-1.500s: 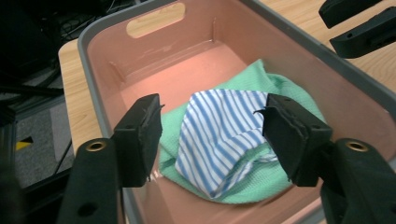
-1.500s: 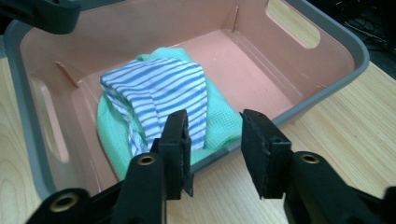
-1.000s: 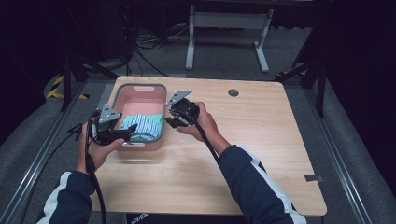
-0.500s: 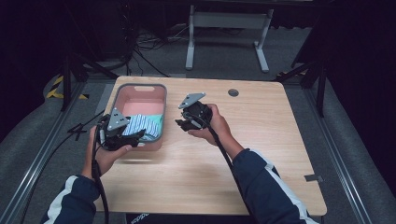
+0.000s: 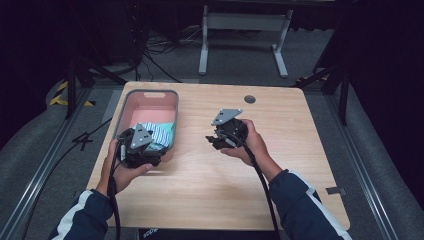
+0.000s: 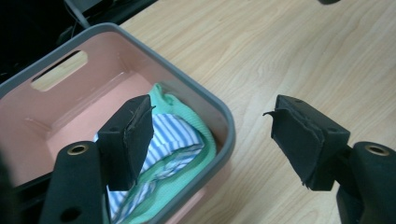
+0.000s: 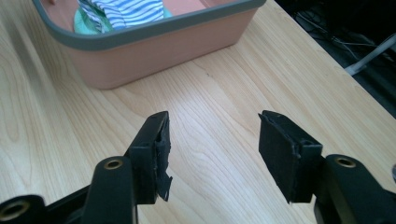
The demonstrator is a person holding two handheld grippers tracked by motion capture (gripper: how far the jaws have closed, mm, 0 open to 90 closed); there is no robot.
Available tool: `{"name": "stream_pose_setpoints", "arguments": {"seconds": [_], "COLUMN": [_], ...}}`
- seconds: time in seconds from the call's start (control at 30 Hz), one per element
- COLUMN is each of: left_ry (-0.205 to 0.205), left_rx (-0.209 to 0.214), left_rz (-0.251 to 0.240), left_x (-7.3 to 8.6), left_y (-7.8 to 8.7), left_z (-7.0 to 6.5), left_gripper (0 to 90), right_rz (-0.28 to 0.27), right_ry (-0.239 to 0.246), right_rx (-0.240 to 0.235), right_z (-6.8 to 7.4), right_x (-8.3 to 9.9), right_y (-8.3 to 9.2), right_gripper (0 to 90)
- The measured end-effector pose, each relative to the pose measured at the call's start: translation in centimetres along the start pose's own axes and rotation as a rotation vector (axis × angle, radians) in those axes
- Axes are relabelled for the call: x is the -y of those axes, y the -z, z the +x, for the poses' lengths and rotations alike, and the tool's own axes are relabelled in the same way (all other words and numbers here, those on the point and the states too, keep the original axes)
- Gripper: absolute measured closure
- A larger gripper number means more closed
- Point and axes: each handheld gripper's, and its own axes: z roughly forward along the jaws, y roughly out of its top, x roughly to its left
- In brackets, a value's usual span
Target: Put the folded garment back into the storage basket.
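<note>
Having been drawn back from the pink bin (image 5: 150, 102), both grippers are held spread and empty; the striped cloth (image 6: 170, 135) is left inside, so placing is probably finished.

The left gripper (image 6: 210, 140) sits over the bin's near corner, the right gripper (image 7: 212, 154) above bare table (image 5: 300, 150).

looking down and forward from high above the near edge of the worktop (image 5: 210, 190). riding close behind the left gripper (image 6: 210, 140), facing the pink bin (image 6: 196, 93) corner. sitting low on the right gripper (image 7: 212, 144), facing the bin's side. sharing bin and striped cloth (image 7: 126, 11) across all three.
</note>
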Motion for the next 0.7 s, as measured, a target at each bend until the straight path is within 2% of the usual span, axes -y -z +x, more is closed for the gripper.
{"name": "stream_pose_setpoints", "arguments": {"seconds": [0.37,0.43,0.7], "left_ry": [-0.057,-0.081,-0.107], "left_rx": [0.059,0.072,0.123], "left_rz": [0.008,0.007,0.005], "left_x": [-0.1,0.0,0.5], "left_y": [-1.0,-1.1,-2.0], "left_z": [-2.1,-2.7,-4.1], "left_gripper": [28.6,28.5,26.1], "right_rz": [0.012,0.012,0.012], "right_ry": [0.011,0.011,0.0], "right_rx": [0.039,0.045,0.066], "right_z": [0.0,0.0,-0.1], "right_x": [2.5,3.2,5.2], "right_y": [1.7,2.2,3.4], "right_gripper": [41.1,39.2,36.7]}}
